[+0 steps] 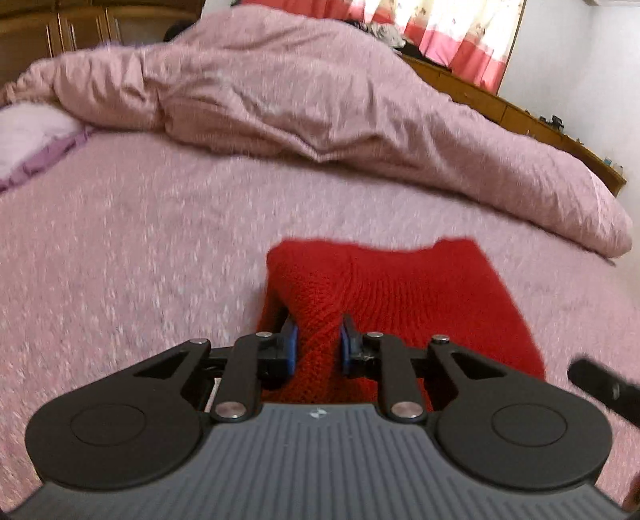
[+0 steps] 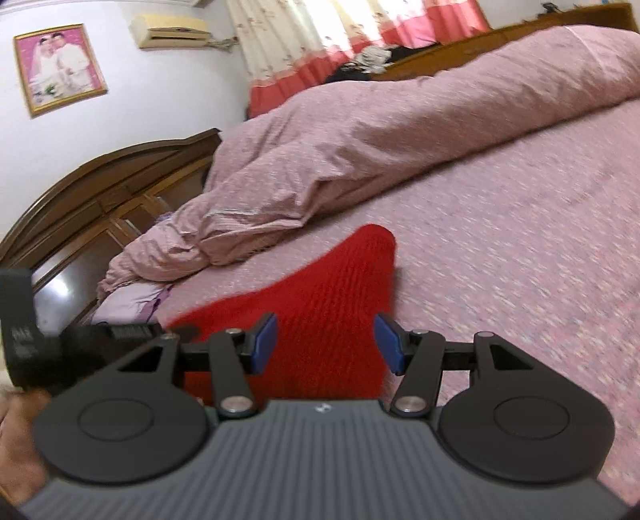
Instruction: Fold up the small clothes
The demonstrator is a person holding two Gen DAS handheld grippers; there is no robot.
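**Operator:** While my left gripper (image 1: pixel 316 340) sits low over the near edge of the red knitted garment (image 1: pixel 400 304), its blue pads (image 1: pixel 291 344) have a bunched ridge of the knit pinched between them, nearly closed, the wool pulled up into a peak at the jaws.

**Partner:** And the right one?

**Operator:** My right gripper (image 2: pixel 326 344) stands about half open. The red knit lies under and between its pads (image 2: pixel 266 340), but I see a gap on either side, so I'd say it grips nothing (the wool may brush the left pad; I can't tell).

**Partner:** Where does the garment lie?

**Operator:** Flat on the pink bedspread (image 1: pixel 140 240), near my edge of the bed, with a far corner sticking out toward the rumpled pink duvet (image 1: pixel 320 100), which is heaped well beyond it. Past that there is the wooden bed frame (image 1: pixel 520 112) and the curtains (image 1: pixel 452 36).

**Partner:** So which step is this?

**Operator:** I judge it the start of a fold: one edge is seized, the other not yet. Nothing looks folded over so far.

**Partner:** What does the next move need?

**Operator:** Closing the right jaws on the same edge, beside the left grip, then lifting both together and carrying the edge over toward the far side. The knit is soft and stretchy, so an uneven lift would drag it askew.
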